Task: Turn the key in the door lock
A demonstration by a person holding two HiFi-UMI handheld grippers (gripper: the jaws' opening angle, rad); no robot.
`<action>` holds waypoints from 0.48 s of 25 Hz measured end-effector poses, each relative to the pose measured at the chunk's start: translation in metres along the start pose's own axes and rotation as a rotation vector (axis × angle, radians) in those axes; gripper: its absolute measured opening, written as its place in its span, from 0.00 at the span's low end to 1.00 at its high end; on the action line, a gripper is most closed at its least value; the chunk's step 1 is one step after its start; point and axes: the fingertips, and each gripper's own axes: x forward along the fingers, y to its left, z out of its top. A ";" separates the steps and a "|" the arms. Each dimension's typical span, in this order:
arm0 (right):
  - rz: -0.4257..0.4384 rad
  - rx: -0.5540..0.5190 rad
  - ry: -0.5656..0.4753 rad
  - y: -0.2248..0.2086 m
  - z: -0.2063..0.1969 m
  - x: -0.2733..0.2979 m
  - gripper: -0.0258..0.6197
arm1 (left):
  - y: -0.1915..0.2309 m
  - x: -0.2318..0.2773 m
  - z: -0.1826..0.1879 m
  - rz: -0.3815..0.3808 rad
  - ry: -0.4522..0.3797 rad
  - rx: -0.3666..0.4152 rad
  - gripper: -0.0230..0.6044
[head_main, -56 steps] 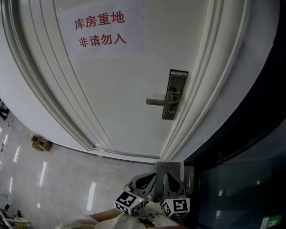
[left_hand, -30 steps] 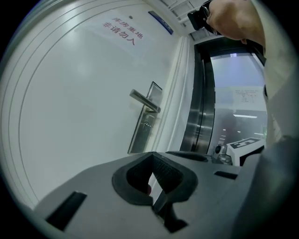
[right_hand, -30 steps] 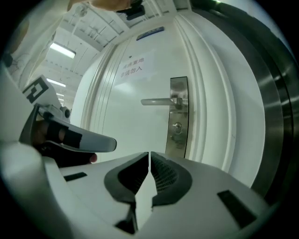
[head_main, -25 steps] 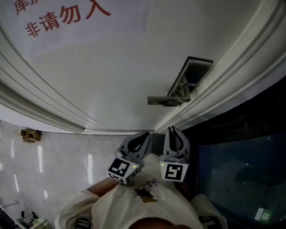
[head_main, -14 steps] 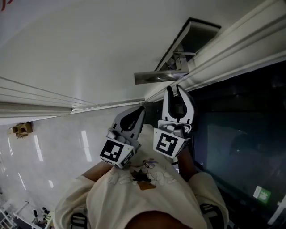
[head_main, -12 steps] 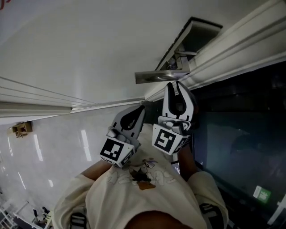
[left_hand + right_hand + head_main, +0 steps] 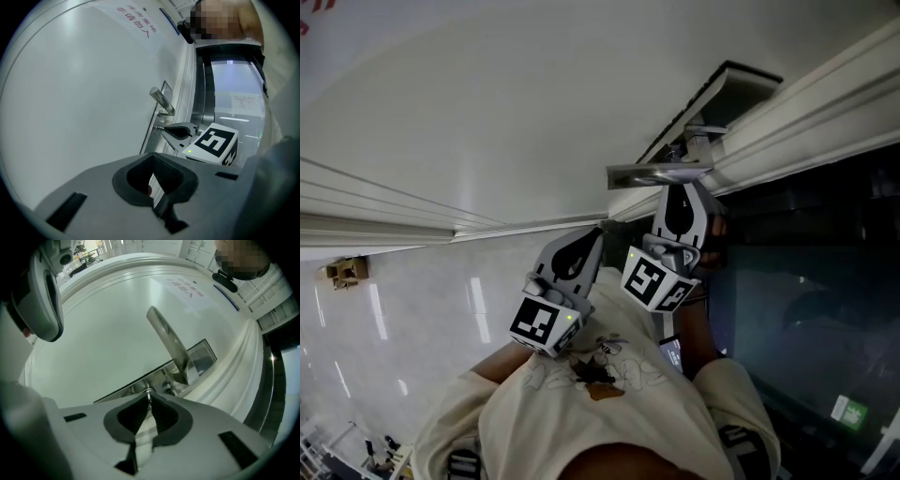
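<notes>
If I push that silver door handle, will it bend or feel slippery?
Probably won't bend: the door handle looks like solid metal. Its shiny, smooth face might feel slippery. Fixed to the lock plate, it'd likely swing, not come off.

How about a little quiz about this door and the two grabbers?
1. True or false: the left gripper grips the key.
2. What is between the tips of the right gripper? A: the door handle. B: the key. C: a paper sheet.
3. Fill in: the print on the sign on the door is ___.

Key
1. False. Its jaws are shut on nothing, back from the lock.
2. B. Its jaws have just been closing and now pinch the key.
3. Red.
</notes>
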 end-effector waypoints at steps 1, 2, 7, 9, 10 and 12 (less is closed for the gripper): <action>-0.003 0.011 0.004 -0.001 0.000 0.001 0.07 | 0.002 -0.001 0.001 0.006 -0.004 -0.005 0.04; -0.004 0.023 0.004 -0.001 0.000 0.001 0.07 | 0.003 -0.002 0.001 0.009 -0.009 -0.012 0.04; 0.012 0.166 -0.006 -0.002 0.001 0.002 0.06 | 0.002 -0.006 -0.004 -0.002 -0.017 -0.017 0.04; 0.035 0.287 -0.015 -0.003 0.000 0.003 0.06 | 0.002 -0.005 -0.006 -0.001 -0.017 -0.016 0.04; 0.051 0.358 -0.017 -0.003 -0.001 0.003 0.06 | 0.002 -0.006 -0.006 -0.001 -0.017 -0.014 0.04; 0.079 0.474 -0.016 -0.004 -0.002 0.003 0.06 | 0.000 -0.007 -0.006 -0.004 -0.018 -0.007 0.04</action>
